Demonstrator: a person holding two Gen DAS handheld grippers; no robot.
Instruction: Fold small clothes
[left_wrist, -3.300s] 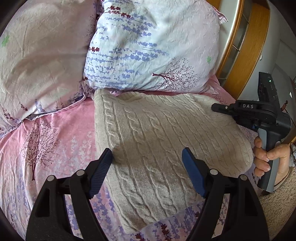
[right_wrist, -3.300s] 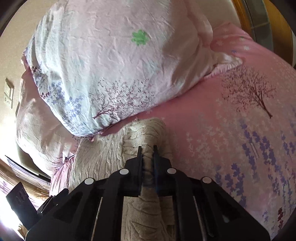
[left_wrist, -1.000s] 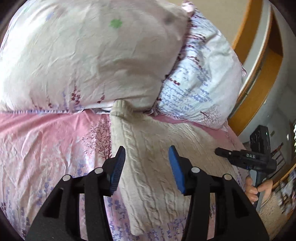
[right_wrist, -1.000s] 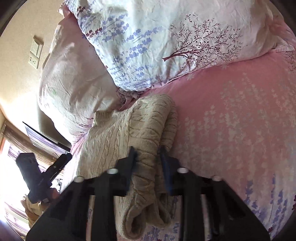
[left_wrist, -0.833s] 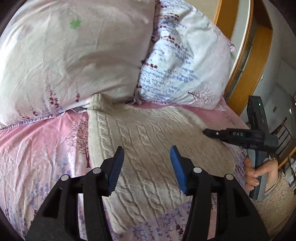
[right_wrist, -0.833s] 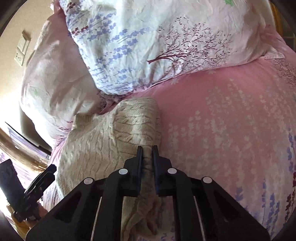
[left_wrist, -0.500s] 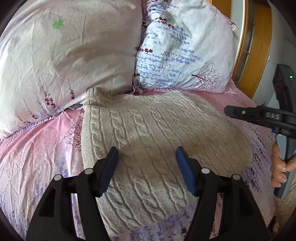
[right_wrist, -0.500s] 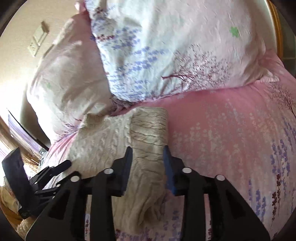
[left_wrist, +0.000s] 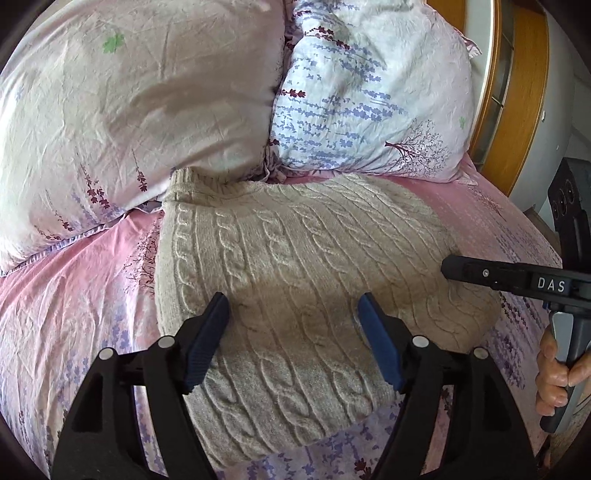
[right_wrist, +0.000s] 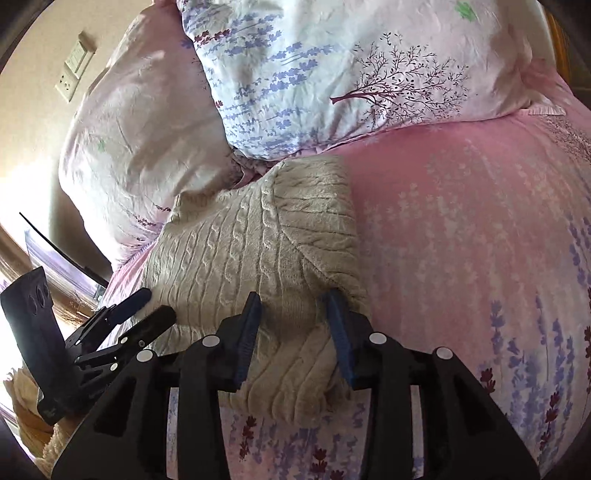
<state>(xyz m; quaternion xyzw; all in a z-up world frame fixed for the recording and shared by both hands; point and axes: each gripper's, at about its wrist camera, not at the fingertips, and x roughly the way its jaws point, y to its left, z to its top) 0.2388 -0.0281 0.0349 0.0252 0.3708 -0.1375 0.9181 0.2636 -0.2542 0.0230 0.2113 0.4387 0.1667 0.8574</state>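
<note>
A folded beige cable-knit sweater (left_wrist: 295, 273) lies on the pink floral bedsheet (left_wrist: 77, 295), its collar end against the pillows. My left gripper (left_wrist: 293, 314) is open and hovers just above the sweater's near left part, holding nothing. My right gripper (right_wrist: 295, 306) is open, its blue pads on either side of the sweater's (right_wrist: 258, 258) folded right edge without pinching it. The right gripper also shows in the left wrist view (left_wrist: 448, 267) at the sweater's right edge. The left gripper shows in the right wrist view (right_wrist: 155, 304) at the sweater's left side.
Two floral pillows (left_wrist: 129, 110) (left_wrist: 369, 103) stand against the headboard just behind the sweater. A wooden bed frame (left_wrist: 524, 92) is at the far right. A wall socket (right_wrist: 72, 72) is on the wall behind. Bare sheet (right_wrist: 480, 240) extends to the right of the sweater.
My right gripper opened wider and let go of the sweater's folded right edge. My left gripper stayed open and came in closer and lower over the sweater.
</note>
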